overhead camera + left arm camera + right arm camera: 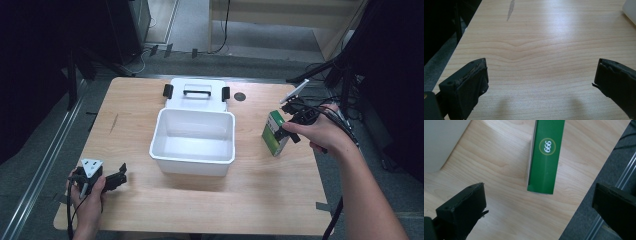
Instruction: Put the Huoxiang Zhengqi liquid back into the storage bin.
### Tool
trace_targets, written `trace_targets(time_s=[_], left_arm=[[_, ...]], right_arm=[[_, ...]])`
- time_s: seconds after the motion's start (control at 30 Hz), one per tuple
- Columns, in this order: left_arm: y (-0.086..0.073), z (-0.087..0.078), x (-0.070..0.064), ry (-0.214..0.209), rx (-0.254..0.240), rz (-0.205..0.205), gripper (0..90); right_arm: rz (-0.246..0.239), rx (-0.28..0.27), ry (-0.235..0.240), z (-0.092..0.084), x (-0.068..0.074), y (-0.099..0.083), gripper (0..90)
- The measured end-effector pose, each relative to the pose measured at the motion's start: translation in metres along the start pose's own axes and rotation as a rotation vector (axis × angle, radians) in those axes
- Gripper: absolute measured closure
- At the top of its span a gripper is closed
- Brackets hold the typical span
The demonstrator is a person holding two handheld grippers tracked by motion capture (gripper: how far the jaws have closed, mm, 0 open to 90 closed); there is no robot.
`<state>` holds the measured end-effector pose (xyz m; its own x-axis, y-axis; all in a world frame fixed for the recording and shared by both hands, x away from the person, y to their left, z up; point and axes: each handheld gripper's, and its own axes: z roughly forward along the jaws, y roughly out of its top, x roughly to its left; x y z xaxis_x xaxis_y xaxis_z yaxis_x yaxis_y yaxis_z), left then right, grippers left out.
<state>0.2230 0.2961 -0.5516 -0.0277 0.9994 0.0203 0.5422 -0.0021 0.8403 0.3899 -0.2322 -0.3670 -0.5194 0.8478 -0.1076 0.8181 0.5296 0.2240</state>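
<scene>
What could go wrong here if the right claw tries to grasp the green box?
1. The tall green cardboard box stands upright near the wooden table's right edge; a nudge from the open right claw could topple it, perhaps onto the floor.
2. Carried carelessly, it might clip the rim of the white plastic bin.

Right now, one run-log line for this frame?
left gripper: open, idle on table | right gripper: open, at green box | white bin: empty, lid open
</scene>
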Motion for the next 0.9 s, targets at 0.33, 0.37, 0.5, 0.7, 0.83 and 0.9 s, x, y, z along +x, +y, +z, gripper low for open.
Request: trace_targets(time_s=[0.33,0.37,0.5,0.7,0.83,0.9], left_arm=[[0.0,0.0,0.0,-0.003,0.002,-0.006,0.0],[0.0,0.0,0.0,-0.004,0.003,-0.005,0.0],[0.0,0.0,0.0,-0.004,0.005,-0.005,0.0],[0.0,0.0,0.0,-0.005,0.005,-0.006,0.0],[0.0,0.0,0.0,-0.005,0.005,-0.006,0.0],[0.0,0.0,0.001,-0.006,0.006,-0.005,0.0]], right_arm=[[0.005,0.089,-0.017,0.005,0.001,0.022,13.5],[0.022,0.105,-0.007,0.008,0.0,0.026,14.6],[0.025,0.125,-0.008,0.013,0.0,0.031,17.4],[0.053,0.149,0.011,0.023,-0.001,0.04,32.1],[0.072,0.188,0.02,0.032,-0.002,0.044,35.9],[0.086,0.2,0.024,0.035,-0.003,0.046,40.0]])
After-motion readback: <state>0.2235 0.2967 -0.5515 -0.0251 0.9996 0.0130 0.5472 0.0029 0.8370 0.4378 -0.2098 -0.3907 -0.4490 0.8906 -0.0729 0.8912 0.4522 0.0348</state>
